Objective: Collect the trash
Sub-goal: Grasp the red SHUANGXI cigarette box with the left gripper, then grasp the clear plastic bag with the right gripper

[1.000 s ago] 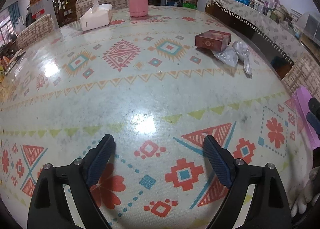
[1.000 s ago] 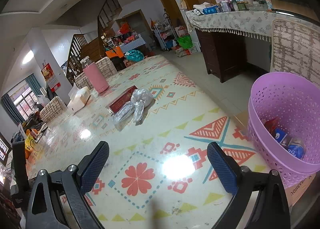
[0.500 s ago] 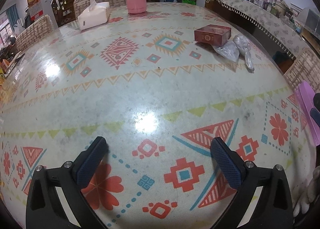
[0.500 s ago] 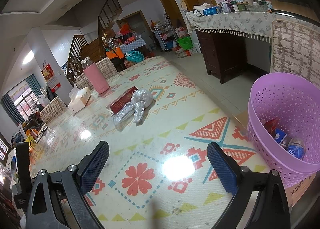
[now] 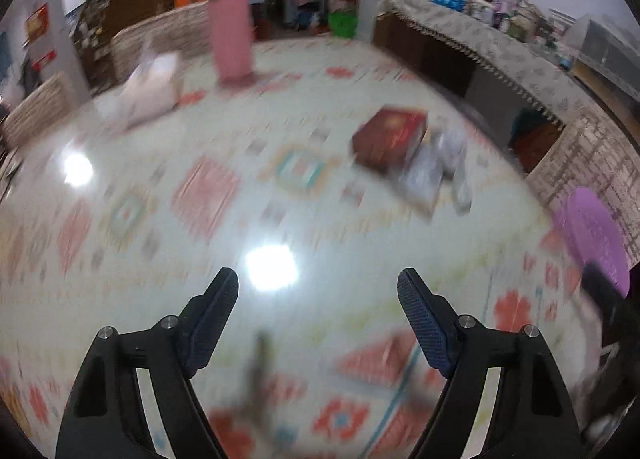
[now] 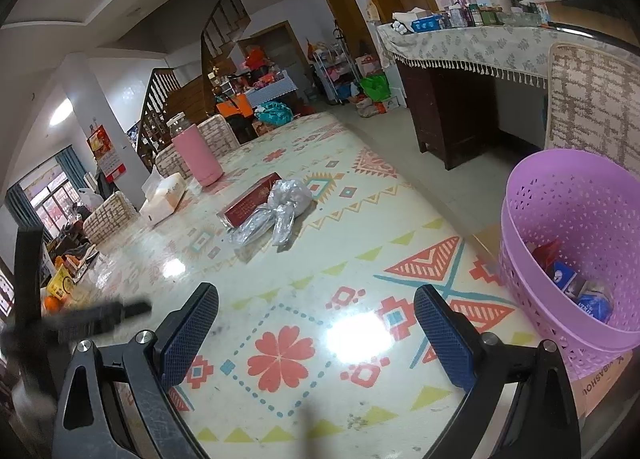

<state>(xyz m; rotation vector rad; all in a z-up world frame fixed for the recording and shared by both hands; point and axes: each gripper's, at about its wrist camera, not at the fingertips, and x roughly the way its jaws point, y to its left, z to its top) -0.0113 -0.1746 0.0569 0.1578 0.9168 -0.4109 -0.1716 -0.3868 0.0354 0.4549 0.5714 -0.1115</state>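
At upper right of the left view, the red box (image 5: 390,135) and plastic bags (image 5: 434,167) now sit nearer on the table (image 5: 160,259); left tool (image 5: 318,291) empty, closing from its widest; right tool (image 6: 316,313) unchanged, wide, empty.

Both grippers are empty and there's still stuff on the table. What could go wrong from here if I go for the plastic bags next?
1. The crumpled plastic bags lie against the red box, so a grab may snag or shove the box.
2. The left gripper is closing on nothing and its view is smeared, so aiming now is unreliable.
3. The purple basket stands beyond the table edge; limp bags could catch its rim or miss it.
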